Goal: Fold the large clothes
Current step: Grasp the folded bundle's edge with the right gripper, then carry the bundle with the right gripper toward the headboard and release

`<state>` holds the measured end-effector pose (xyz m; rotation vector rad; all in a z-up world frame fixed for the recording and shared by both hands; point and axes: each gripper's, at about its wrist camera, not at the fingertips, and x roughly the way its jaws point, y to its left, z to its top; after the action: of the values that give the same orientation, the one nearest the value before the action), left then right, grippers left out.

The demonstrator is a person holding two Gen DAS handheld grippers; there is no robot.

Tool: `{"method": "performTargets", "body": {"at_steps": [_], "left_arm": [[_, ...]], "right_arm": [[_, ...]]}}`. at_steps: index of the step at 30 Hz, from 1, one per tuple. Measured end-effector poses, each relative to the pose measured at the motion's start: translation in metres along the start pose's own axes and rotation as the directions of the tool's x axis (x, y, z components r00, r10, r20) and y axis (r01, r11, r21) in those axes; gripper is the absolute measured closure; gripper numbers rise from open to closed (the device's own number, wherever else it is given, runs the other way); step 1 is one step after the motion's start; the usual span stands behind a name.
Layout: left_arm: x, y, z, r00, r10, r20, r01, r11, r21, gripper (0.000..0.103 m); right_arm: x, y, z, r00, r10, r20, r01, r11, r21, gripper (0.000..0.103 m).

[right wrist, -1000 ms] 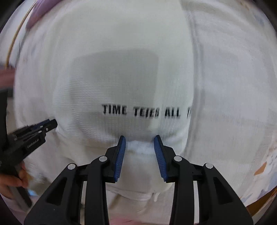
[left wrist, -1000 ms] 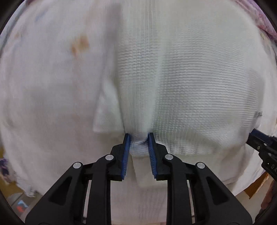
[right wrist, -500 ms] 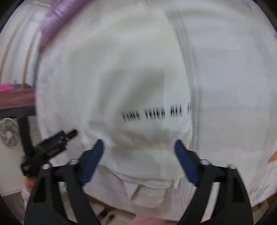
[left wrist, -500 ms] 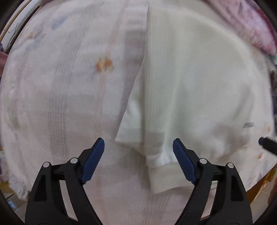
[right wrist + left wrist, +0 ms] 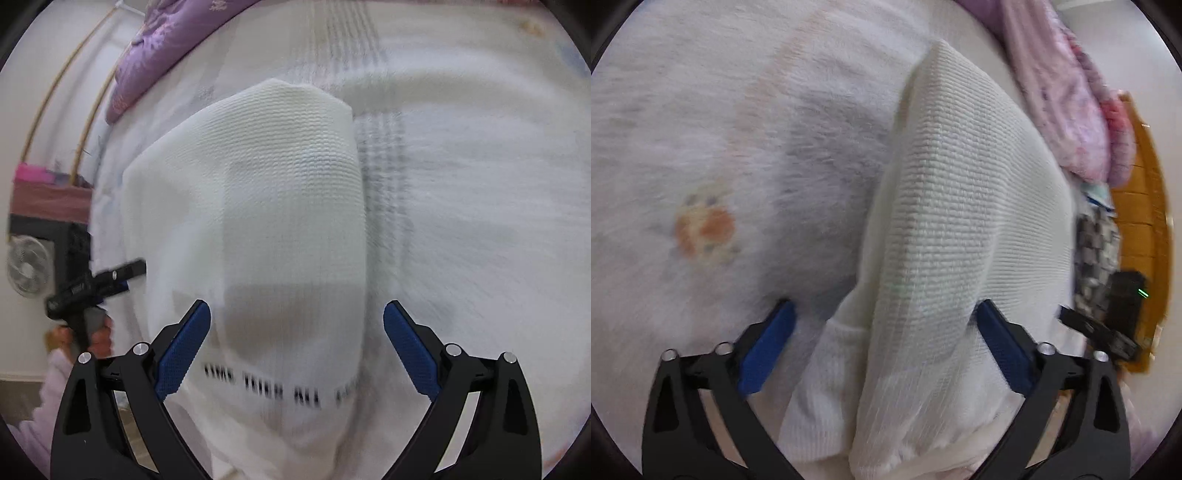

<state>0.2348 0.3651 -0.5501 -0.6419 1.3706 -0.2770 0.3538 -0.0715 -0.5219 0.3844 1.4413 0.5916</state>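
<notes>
Two views. Left wrist: left hand-held gripper (image 5: 882, 345), jaws opening wide, pads clear of the white knit sweater (image 5: 960, 206) lying folded on the bed sheet (image 5: 701, 147). Fold step looks just released; next move calls for regripping an edge. Pink quilt (image 5: 1071, 110) lies beside. Right wrist: right hand-held gripper (image 5: 297, 347) spread wide, holding nothing, above the sweater's printed lettering (image 5: 280, 387); purple pillow (image 5: 159, 48), fan (image 5: 27, 266) well apart.

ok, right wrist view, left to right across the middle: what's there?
Fan → left claw, its jaws opening, nothing between them → white knit garment → pale bedsheet.
</notes>
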Motion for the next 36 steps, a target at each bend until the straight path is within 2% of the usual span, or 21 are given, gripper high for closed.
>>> {"method": "performTargets", "body": {"at_steps": [2, 3, 4, 5, 7, 9, 11, 12, 13, 14, 15, 16, 17, 18, 19, 20, 21, 23, 27, 31, 36], "left_arm": [[0.003, 0.009, -0.002, 0.998, -0.061, -0.010, 0.061, 0.998, 0.009, 0.005], [-0.001, 0.014, -0.010, 0.991, -0.126, -0.032, 0.126, 0.992, -0.009, 0.005], [0.003, 0.022, -0.016, 0.966, -0.247, -0.076, 0.242, 0.968, -0.069, 0.005], [0.008, 0.026, -0.023, 0.938, -0.331, -0.099, 0.319, 0.940, -0.124, 0.005], [0.018, 0.029, -0.037, 0.894, -0.439, -0.091, 0.418, 0.889, -0.187, 0.005], [0.030, 0.019, -0.043, 0.881, -0.464, -0.090, 0.441, 0.876, -0.196, 0.005], [0.039, 0.013, -0.054, 0.859, -0.504, -0.093, 0.472, 0.849, -0.238, 0.005], [0.043, 0.011, -0.054, 0.865, -0.495, -0.087, 0.464, 0.853, -0.241, 0.005], [0.044, 0.007, -0.057, 0.893, -0.445, -0.073, 0.419, 0.878, -0.231, 0.011], [0.042, 0.003, -0.061, 0.938, -0.341, -0.056, 0.323, 0.923, -0.207, 0.018], [0.039, -0.004, -0.062, 0.969, -0.243, -0.053, 0.230, 0.956, -0.182, 0.032], [0.034, -0.009, -0.062, 0.983, -0.174, -0.055, 0.163, 0.973, -0.166, 0.048], [0.028, -0.013, -0.062, 0.991, -0.130, -0.038, 0.123, 0.981, -0.152, 0.055], [0.018, -0.020, -0.063, 0.996, -0.090, -0.006, 0.088, 0.988, -0.126, 0.064], [0.011, -0.030, -0.064, 0.999, -0.050, 0.006, 0.050, 0.994, -0.093, 0.068], [0.006, -0.039, -0.065, 1.000, -0.014, 0.011, 0.014, 0.998, -0.062, 0.069], [0.006, -0.053, -0.066, 1.000, 0.023, 0.012, -0.022, 0.999, -0.030, 0.071], [0.000, -0.071, -0.067, 0.996, 0.087, 0.016, -0.087, 0.996, 0.009, 0.073], [-0.016, -0.098, -0.068, 0.992, 0.128, 0.022, -0.128, 0.992, 0.003, 0.074], [-0.046, -0.138, -0.070, 0.981, 0.192, 0.029, -0.193, 0.980, 0.055, 0.074], [-0.069, -0.191, -0.072, 0.976, 0.216, 0.040, -0.218, 0.975, 0.047, 0.074]], "right_arm": [[0.011, -0.014, 0.002, 0.995, 0.095, -0.001, -0.095, 0.995, 0.027, 0.006], [0.020, -0.021, 0.003, 0.989, 0.151, 0.000, -0.151, 0.987, 0.049, 0.006], [0.024, -0.027, 0.001, 0.980, 0.193, 0.042, -0.195, 0.979, 0.065, 0.006], [0.023, -0.029, -0.003, 0.975, 0.211, 0.069, -0.216, 0.974, 0.063, 0.006], [0.026, -0.025, -0.013, 0.956, 0.294, 0.024, -0.294, 0.955, 0.032, 0.006], [0.028, -0.020, -0.026, 0.951, 0.308, -0.005, -0.308, 0.951, 0.028, 0.006], [0.032, -0.019, -0.033, 0.937, 0.346, -0.045, -0.343, 0.937, 0.070, 0.006], [0.032, -0.022, -0.036, 0.928, 0.371, -0.045, -0.364, 0.925, 0.107, 0.006], [0.035, -0.022, -0.036, 0.922, 0.385, -0.053, -0.376, 0.918, 0.125, 0.006], [0.037, -0.021, -0.035, 0.924, 0.377, -0.062, -0.368, 0.922, 0.117, 0.006], [0.040, -0.016, -0.032, 0.941, 0.331, -0.075, -0.323, 0.941, 0.105, 0.007], [0.040, -0.013, -0.030, 0.952, 0.296, -0.081, -0.285, 0.950, 0.126, 0.015], [0.035, -0.013, -0.028, 0.964, 0.253, -0.087, -0.239, 0.960, 0.144, 0.036], [0.025, -0.011, -0.027, 0.977, 0.194, -0.092, -0.180, 0.973, 0.142, 0.044], [0.018, -0.010, -0.028, 0.979, 0.189, -0.077, -0.177, 0.974, 0.139, 0.059], [0.007, -0.010, -0.033, 0.977, 0.209, -0.047, -0.200, 0.968, 0.154, 0.069], [0.001, -0.009, -0.035, 0.974, 0.225, -0.035, -0.216, 0.962, 0.169, 0.071], [-0.012, 0.001, -0.040, 0.978, 0.206, -0.023, -0.200, 0.967, 0.157, 0.073], [-0.039, 0.025, -0.046, 0.982, 0.188, 0.000, -0.186, 0.973, 0.135, 0.074], [-0.066, 0.047, -0.050, 0.983, 0.184, 0.010, -0.183, 0.971, 0.154, 0.074], [-0.103, 0.067, -0.059, 0.981, 0.193, 0.035, -0.196, 0.970, 0.141, 0.074]]}}
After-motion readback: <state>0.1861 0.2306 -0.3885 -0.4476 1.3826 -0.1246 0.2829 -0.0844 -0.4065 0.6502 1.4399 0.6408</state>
